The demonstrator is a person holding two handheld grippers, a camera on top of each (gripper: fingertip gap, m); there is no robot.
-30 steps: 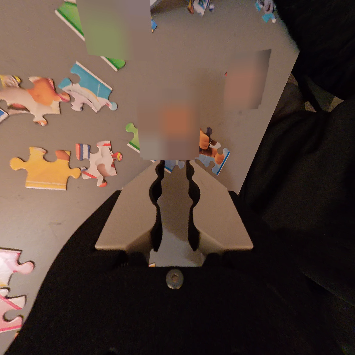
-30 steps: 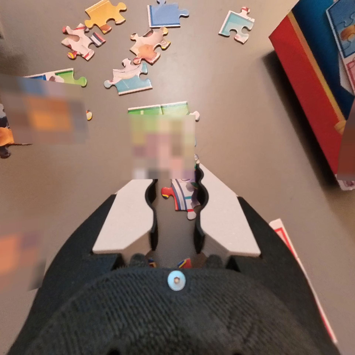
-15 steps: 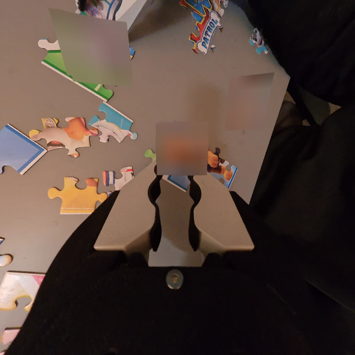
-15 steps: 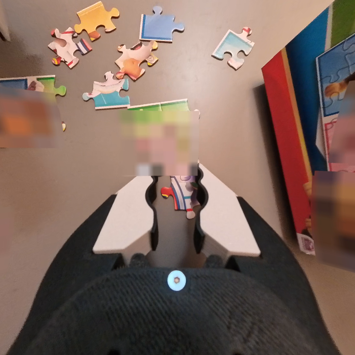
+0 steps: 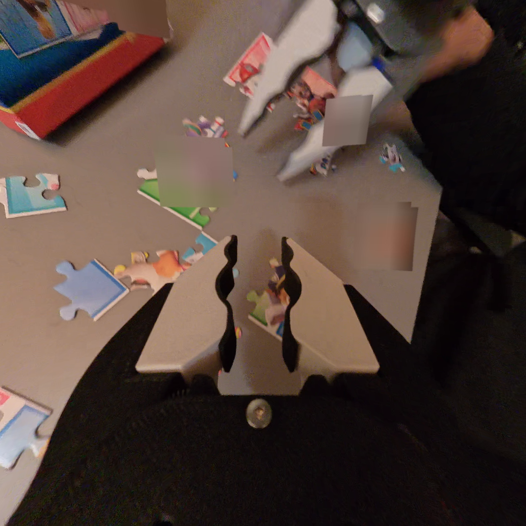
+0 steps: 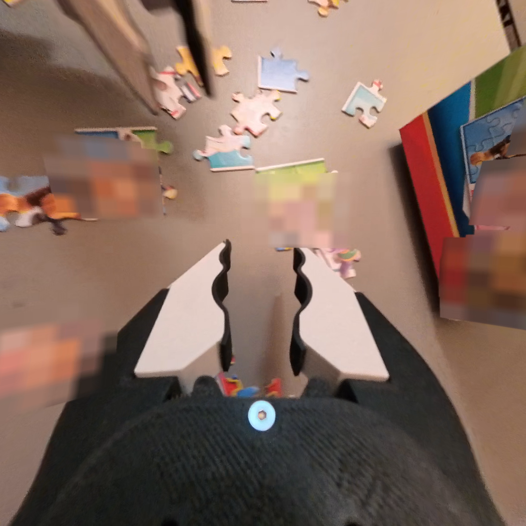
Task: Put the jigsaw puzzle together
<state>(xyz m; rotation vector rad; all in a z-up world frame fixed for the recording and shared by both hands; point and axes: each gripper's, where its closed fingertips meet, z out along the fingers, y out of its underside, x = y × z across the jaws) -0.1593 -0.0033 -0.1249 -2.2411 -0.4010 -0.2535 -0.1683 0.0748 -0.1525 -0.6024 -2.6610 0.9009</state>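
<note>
Both claws spread and empty above scattered puzzle pieces.
The left claw (image 5: pixel 259 242) hovers over a green-edged puzzle piece (image 5: pixel 266 306) at frame centre, lying back between its fingers against the right one; the right claw (image 6: pixel 260 246) frames only bare worktop (image 6: pixel 85 270).

Both handheld grippers share one build: a black textured body, two pale grey wedge-shaped fingers (image 5: pixel 193 307) lined with wavy black pads (image 6: pixel 220 287), and a round silver screw (image 5: pixel 258 413) set centrally behind the jaws. The person's dark sleeve (image 5: pixel 466 119) shows beside the right gripper (image 5: pixel 262 153).
</note>
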